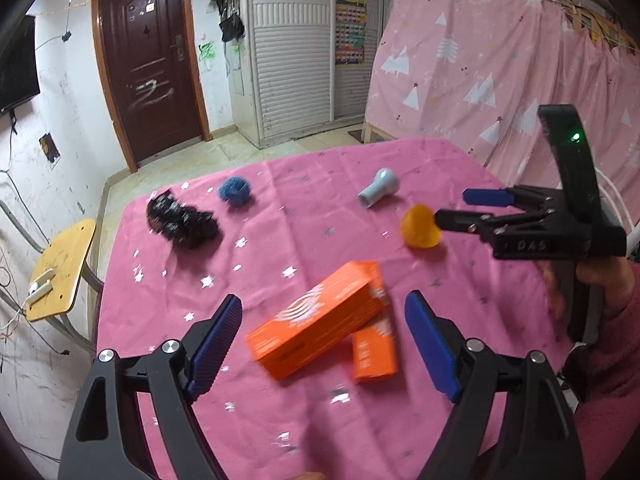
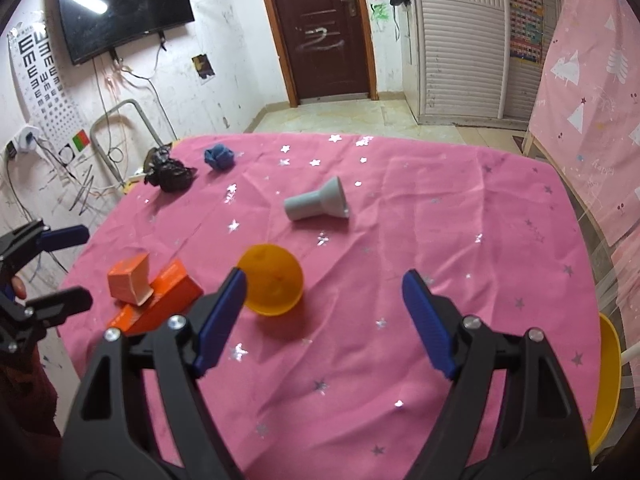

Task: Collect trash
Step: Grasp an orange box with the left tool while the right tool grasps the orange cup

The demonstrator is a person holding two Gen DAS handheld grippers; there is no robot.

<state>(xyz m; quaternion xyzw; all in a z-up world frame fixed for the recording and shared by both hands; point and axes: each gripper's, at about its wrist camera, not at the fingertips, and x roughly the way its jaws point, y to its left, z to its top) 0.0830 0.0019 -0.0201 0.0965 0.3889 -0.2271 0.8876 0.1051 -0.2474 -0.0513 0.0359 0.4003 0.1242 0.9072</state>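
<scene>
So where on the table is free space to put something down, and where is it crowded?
Bare cloth lies right of the grey funnel and orange bowl, out to the table edge, and in front of the right gripper. The left side is crowded: orange boxes, black bag, blue ball.

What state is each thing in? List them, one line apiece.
left hand-held gripper: open, holding nothing, over the orange boxes.
right hand-held gripper: open, holding nothing, beside the orange bowl.
orange boxes: stacked, one lying crosswise on the other.
orange bowl: tipped on its side.
grey funnel-shaped piece: lying on its side.
black plastic bag: crumpled.
blue cloth: balled up.
door: closed.
</scene>
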